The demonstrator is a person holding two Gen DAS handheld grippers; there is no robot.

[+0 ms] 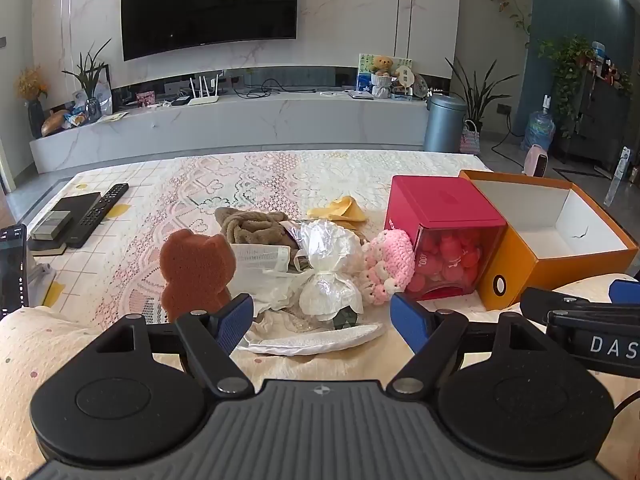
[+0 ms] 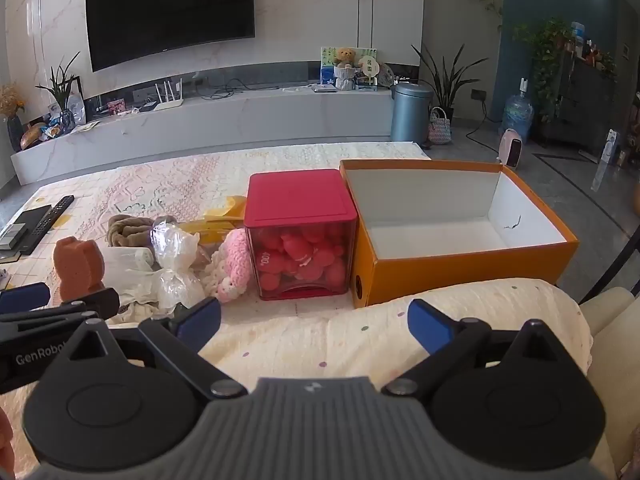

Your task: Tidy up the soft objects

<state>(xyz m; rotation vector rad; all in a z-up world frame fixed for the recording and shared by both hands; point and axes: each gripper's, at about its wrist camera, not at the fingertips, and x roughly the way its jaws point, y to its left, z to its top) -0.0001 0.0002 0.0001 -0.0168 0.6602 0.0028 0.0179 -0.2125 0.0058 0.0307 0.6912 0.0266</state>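
Note:
A heap of soft things lies on the table: a brown bear-shaped sponge, a brown cloth, a clear plastic bag, a pink crochet toy, a yellow cloth and a white pad. An open orange box stands at the right, white inside. My left gripper is open just before the heap. My right gripper is open over a cushion in front of the box.
A red-lidded clear cube full of pink balls stands between heap and box. Remotes and a dark box lie at the far left, a phone at the left edge. A cream cushion lies at the near edge.

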